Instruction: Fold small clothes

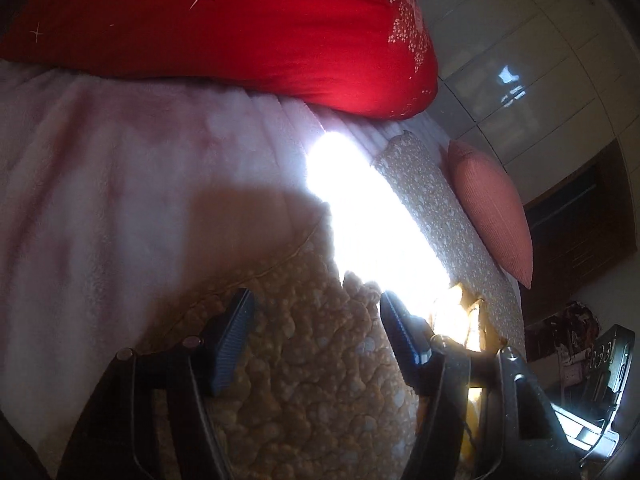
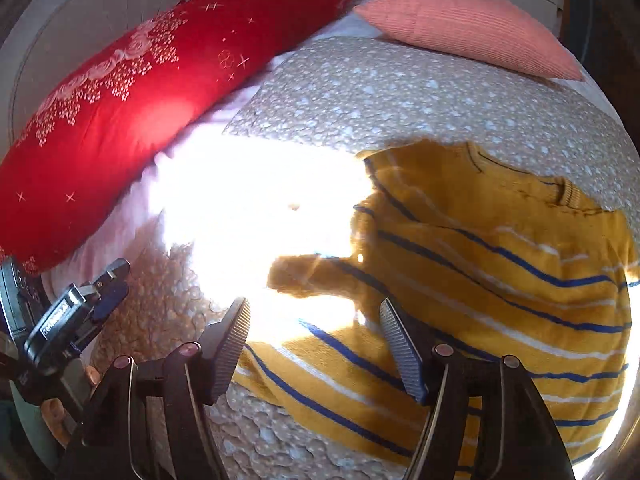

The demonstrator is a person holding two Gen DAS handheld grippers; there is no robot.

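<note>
Both our left claw (image 1: pixel 316 320) and right claw (image 2: pixel 314 328) hang open and empty, so next we grip the striped sweater (image 2: pixel 480 280), lower right, to fold.

A small mustard-yellow sweater (image 2: pixel 500 280) with thin blue and white stripes lies spread flat on the speckled beige bedcover (image 2: pixel 380 92). Its ribbed neckline points toward the pink pillow's edge of the bed, and one sleeve stretches out sideways into a glaring patch of sunlight. The fabric looks slightly rumpled, not folded.
</note>
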